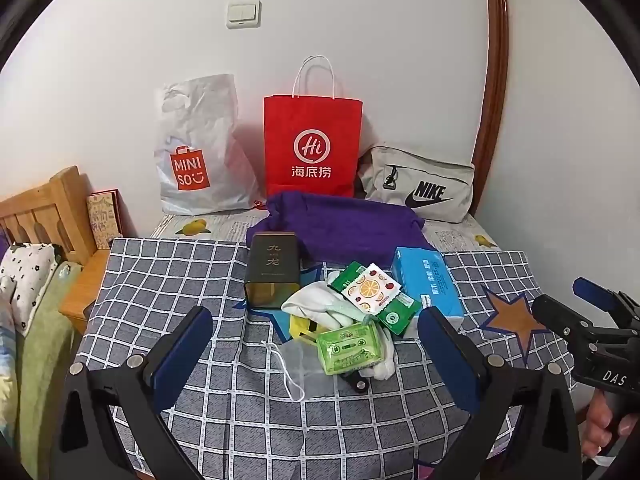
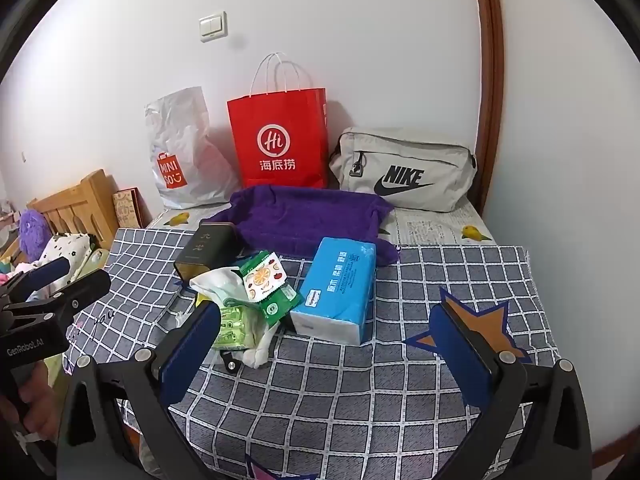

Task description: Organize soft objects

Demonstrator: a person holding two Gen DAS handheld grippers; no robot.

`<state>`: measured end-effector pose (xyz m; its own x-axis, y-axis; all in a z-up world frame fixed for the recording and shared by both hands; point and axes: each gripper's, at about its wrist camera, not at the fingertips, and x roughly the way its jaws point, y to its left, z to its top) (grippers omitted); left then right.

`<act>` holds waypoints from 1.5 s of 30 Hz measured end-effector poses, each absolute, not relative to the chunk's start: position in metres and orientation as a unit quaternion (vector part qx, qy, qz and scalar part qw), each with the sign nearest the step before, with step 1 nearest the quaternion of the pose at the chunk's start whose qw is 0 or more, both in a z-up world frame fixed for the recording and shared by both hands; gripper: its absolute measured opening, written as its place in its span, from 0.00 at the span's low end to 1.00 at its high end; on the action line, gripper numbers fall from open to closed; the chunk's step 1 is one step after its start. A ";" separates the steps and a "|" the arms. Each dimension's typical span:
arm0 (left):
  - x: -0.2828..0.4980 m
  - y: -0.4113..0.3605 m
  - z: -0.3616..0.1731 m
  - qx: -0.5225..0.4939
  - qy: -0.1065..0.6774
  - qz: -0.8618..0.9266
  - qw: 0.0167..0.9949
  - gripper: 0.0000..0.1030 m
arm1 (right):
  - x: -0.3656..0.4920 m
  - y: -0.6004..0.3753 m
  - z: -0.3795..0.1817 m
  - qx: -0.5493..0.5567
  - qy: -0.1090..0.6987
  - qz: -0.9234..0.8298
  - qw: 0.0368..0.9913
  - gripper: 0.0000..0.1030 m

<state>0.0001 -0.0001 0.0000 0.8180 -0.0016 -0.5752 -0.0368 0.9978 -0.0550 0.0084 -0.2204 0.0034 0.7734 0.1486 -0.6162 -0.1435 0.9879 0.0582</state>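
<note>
A pile lies on the checked cloth (image 1: 168, 280): a blue tissue pack (image 1: 430, 280) (image 2: 338, 284), a white cloth (image 1: 320, 302) (image 2: 218, 280), a fruit-print sachet (image 1: 370, 290) (image 2: 264, 276), a green packet (image 1: 350, 346) (image 2: 232, 326), a clear drawstring pouch (image 1: 304, 364) and a dark tin (image 1: 272, 274) (image 2: 206, 250). A purple towel (image 1: 344, 226) (image 2: 308, 218) lies behind. My left gripper (image 1: 316, 356) is open and empty over the pile's near edge. My right gripper (image 2: 328, 348) is open and empty, just before the tissue pack; it also shows in the left wrist view (image 1: 560, 308).
A white Miniso bag (image 1: 196, 152), a red paper bag (image 1: 312, 144) and a grey Nike pouch (image 1: 420, 184) stand against the back wall. A wooden bed frame (image 1: 44, 208) with bedding is at the left. A door frame (image 1: 492, 80) is at the right.
</note>
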 end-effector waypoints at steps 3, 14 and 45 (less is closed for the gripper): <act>0.000 0.001 0.000 -0.032 0.300 0.008 0.953 1.00 | 0.008 -0.221 0.003 0.005 0.328 0.079 0.941 1.00; -0.001 0.001 0.001 -0.029 0.301 0.008 0.953 1.00 | 0.005 -0.221 0.004 0.005 0.323 0.079 0.943 1.00; -0.004 -0.003 0.006 -0.026 0.301 0.009 0.953 1.00 | 0.004 -0.221 0.008 0.010 0.324 0.085 0.942 1.00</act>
